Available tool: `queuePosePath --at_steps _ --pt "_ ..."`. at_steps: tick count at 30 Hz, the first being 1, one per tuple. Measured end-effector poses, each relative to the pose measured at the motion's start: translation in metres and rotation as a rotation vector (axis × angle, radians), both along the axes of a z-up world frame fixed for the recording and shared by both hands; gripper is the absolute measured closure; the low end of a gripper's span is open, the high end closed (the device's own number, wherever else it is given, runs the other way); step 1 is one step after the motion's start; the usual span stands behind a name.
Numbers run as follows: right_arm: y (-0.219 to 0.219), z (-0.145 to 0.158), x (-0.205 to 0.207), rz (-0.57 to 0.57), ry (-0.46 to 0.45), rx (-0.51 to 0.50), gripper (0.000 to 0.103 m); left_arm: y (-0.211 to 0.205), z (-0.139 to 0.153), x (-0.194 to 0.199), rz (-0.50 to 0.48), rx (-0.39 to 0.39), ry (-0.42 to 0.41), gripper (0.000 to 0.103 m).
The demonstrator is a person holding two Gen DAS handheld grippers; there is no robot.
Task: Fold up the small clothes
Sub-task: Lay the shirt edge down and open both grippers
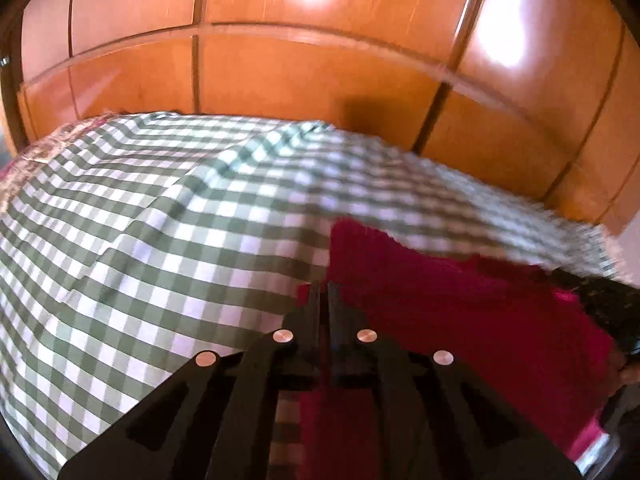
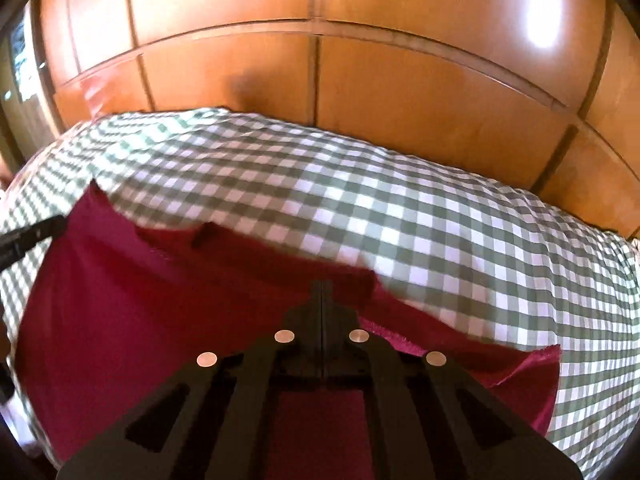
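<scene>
Magenta cloth garment (image 2: 160,300) spread on green-and-white checked bedsheet (image 2: 440,232), left gripper (image 1: 324,292) clenched on its left edge, right gripper (image 2: 322,292) clenched on its upper edge, both views motion-blurred, glossy orange wooden wardrobe doors (image 1: 320,72) behind the bed

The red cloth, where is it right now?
The red cloth lies on the green-checked bedspread before the wooden wardrobe, pinched at its edges by the left hand-held gripper and right hand-held gripper.
</scene>
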State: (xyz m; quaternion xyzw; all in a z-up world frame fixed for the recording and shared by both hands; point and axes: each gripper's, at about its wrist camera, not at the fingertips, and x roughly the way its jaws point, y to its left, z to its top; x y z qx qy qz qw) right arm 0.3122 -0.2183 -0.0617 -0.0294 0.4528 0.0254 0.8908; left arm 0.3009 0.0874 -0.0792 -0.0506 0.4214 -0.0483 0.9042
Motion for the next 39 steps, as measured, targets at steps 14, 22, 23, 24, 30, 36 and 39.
queuePosePath --at_steps 14,22,23,24,30,36,39 --pt "-0.032 -0.006 -0.017 -0.137 -0.002 0.138 0.058 -0.014 0.018 -0.035 0.052 0.140 -0.030 0.061" --pt "-0.108 0.011 -0.098 -0.302 -0.040 0.162 0.036 -0.042 0.028 -0.082 -0.045 0.092 -0.052 0.056" --pt "-0.122 0.006 -0.110 -0.333 -0.031 0.177 0.036 -0.047 0.028 -0.087 -0.056 0.091 -0.053 0.056" --pt "-0.129 0.003 -0.118 -0.356 -0.021 0.182 0.036 -0.051 0.028 -0.092 -0.068 0.092 -0.054 0.055" --pt "-0.165 -0.023 -0.168 -0.415 0.022 0.372 0.031 -0.068 0.028 -0.114 -0.109 0.080 -0.046 0.054" --pt "-0.153 -0.042 -0.188 -0.342 0.054 0.595 0.031 -0.079 0.021 -0.127 -0.146 0.093 -0.032 0.053" --pt "-0.143 -0.044 -0.197 -0.313 0.058 0.647 0.031 -0.082 0.014 -0.133 -0.162 0.097 -0.013 0.053"
